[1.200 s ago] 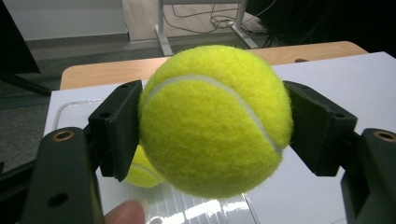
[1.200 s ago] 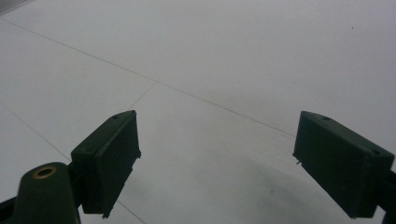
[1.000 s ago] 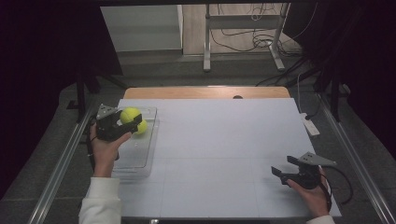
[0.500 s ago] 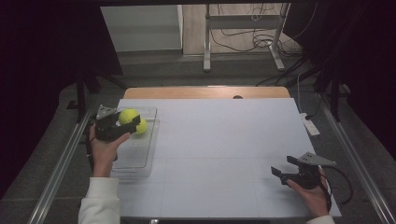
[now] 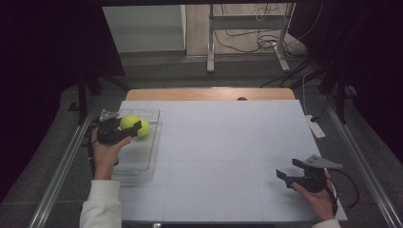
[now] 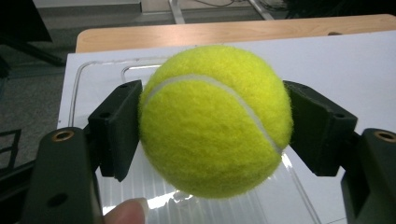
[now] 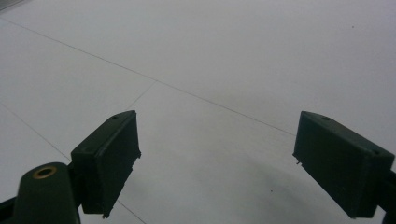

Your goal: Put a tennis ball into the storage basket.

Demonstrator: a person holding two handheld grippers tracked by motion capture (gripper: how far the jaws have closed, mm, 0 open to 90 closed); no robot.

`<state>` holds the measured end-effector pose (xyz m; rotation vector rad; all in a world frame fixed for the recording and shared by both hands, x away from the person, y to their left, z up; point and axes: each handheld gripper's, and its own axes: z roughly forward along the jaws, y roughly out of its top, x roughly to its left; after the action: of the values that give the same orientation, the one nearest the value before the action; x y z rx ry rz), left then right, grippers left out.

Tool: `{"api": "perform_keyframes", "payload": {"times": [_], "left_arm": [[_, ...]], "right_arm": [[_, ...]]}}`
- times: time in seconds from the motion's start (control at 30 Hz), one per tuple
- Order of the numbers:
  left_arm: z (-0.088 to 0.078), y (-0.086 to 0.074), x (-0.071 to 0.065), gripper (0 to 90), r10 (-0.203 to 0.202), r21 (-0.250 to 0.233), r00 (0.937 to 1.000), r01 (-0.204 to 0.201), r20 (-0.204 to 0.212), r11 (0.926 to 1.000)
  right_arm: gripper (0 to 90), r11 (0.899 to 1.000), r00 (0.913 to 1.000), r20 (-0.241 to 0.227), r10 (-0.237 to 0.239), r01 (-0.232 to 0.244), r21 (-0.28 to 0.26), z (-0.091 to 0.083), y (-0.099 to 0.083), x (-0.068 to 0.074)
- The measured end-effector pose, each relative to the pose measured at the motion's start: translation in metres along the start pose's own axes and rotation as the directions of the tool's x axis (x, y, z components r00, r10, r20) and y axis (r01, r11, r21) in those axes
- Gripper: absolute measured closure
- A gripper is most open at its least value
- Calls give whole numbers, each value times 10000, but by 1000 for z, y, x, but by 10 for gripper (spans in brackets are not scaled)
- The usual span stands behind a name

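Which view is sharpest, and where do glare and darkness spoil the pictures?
Left gripper view: fuzzy yellow tennis ball sharp, glare on clear plastic tray. High view: white table sheet lit, surroundings dark. Right gripper view: dim, soft.

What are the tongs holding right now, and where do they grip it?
The left tongs hold a tennis ball, one jaw pressed on each side of it, above the clear tray. The right tongs are open and hold nothing.

White sheet-covered rectangular table (image 5: 228,142) occupies centre frame; its bare wooden far edge (image 5: 209,93) shows at upper centre. Grey floor (image 5: 157,71) surrounds it. Metal stand legs (image 5: 209,52) and loose black cables (image 5: 247,33) sit at top. Dark surroundings at both sides.
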<state>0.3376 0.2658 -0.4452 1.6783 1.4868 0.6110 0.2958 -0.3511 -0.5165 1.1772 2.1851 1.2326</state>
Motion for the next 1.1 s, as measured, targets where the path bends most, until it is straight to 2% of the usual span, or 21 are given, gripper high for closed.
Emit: {"api": "perform_keyframes", "payload": {"times": [0.17, 0.6, 0.67, 1.1], "left_arm": [[3, -3, 5, 258, -88, 218, 9998, 92, -175, 9997], [8, -8, 10, 258, -57, 652, 9996, 74, -263, 9978], [10, -9, 10, 258, 2, 807, 9991, 32, -413, 9967], [15, -15, 17, 257, 61, 1470, 9975, 44, -708, 9891]], "right_arm": [[142, 10000, 10000, -7, -1, 1, 12, 0, 0, 0], [142, 10000, 10000, -13, -9, 9, 33, 1, 0, 1], [142, 10000, 10000, -16, -19, 19, 29, 1, 0, 1], [142, 10000, 10000, -18, -21, 21, 53, 1, -1, 0]]}}
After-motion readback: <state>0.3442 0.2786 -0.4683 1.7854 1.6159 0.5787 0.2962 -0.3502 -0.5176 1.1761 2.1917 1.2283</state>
